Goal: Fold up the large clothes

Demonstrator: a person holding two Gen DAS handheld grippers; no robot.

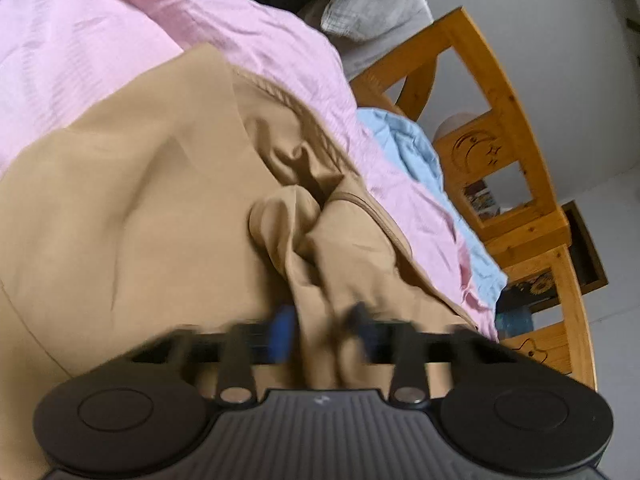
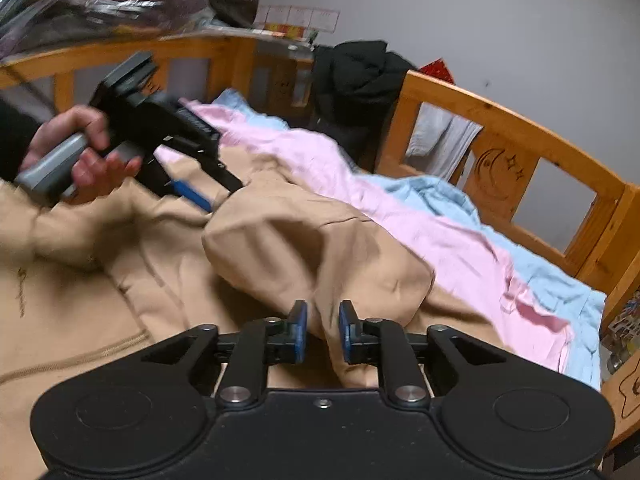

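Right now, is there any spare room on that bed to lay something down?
Some: the pink sheet lies bare between the tan garment and the blue sheet by the wooden rail. Crowded: near both grippers and the far corner's black clothes.

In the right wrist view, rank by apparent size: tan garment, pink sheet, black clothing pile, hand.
1. tan garment, though nearness to the camera inflates it
2. pink sheet
3. black clothing pile
4. hand, smallest
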